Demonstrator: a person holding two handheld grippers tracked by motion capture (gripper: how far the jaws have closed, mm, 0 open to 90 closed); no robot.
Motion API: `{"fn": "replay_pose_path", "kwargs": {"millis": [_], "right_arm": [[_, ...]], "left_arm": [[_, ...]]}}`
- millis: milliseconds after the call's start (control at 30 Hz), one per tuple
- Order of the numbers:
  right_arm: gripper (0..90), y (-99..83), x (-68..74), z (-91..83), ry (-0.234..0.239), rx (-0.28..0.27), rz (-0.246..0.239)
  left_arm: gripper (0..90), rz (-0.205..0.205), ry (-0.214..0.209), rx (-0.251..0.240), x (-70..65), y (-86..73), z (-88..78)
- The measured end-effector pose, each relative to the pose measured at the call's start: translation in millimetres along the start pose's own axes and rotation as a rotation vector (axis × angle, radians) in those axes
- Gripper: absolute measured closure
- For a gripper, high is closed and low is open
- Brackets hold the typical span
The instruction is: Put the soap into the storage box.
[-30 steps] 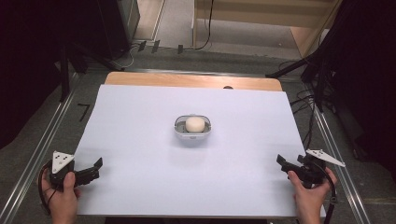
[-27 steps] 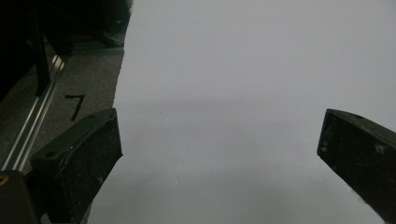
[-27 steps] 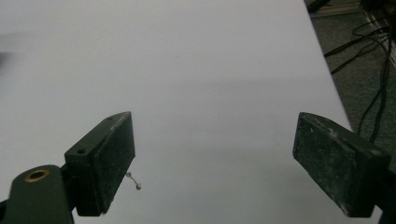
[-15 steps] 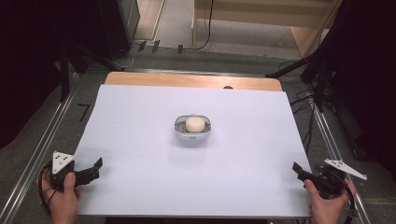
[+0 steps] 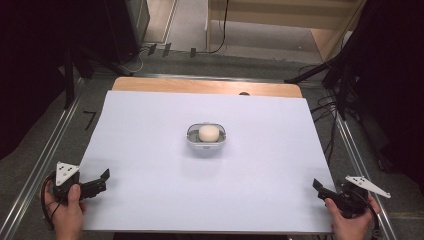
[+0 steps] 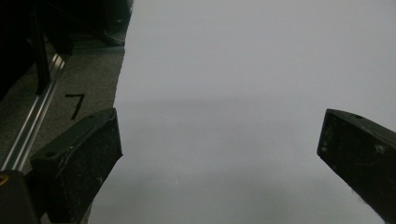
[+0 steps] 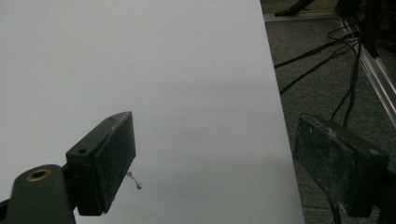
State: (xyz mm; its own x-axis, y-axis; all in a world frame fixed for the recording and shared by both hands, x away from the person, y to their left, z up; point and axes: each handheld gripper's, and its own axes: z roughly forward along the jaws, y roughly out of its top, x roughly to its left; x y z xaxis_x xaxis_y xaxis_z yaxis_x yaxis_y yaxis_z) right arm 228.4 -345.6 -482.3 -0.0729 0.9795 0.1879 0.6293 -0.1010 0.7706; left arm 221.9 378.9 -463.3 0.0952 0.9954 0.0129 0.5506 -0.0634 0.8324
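Observation:
A small clear bowl (image 5: pixel 206 141) holds a pale round ball (image 5: pixel 208 133) at the middle of the white sheet (image 5: pixel 150 150). My left gripper (image 5: pixel 102 179) rests at the sheet's near left corner, held by a hand and pointing right. In the left gripper view its jaws stand wide apart over bare sheet, so the left gripper (image 6: pixel 219 154) is open and holds nothing. My right gripper (image 5: pixel 319 186) sits at the near right corner, pointing left. In the right gripper view the right gripper (image 7: pixel 215 158) is open, straddling the sheet's right edge.
A wooden table edge (image 5: pixel 200 86) shows beyond the sheet. Metal rails run along the left (image 5: pixel 45 165) and right (image 5: pixel 357 160). Cables (image 5: pixel 330 115) lie on the grey floor at right. A tiny thread (image 7: pixel 135 181) lies on the sheet by the right gripper's left jaw.
The right hand has drawn its gripper rightward and nearer the front edge, off toward the sheet's corner. The left gripper has kept still.

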Motion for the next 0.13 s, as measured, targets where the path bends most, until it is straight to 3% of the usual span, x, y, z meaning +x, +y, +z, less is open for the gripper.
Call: {"fn": "replay_pose_path", "kwargs": {"millis": [133], "right_arm": [[14.0,-1.3,-0.6,-1.3,0.011,-0.009,-0.006]], "left_arm": [[0.3,-0.003,-0.002,-0.001,0.3,0.0,-0.1]]}}
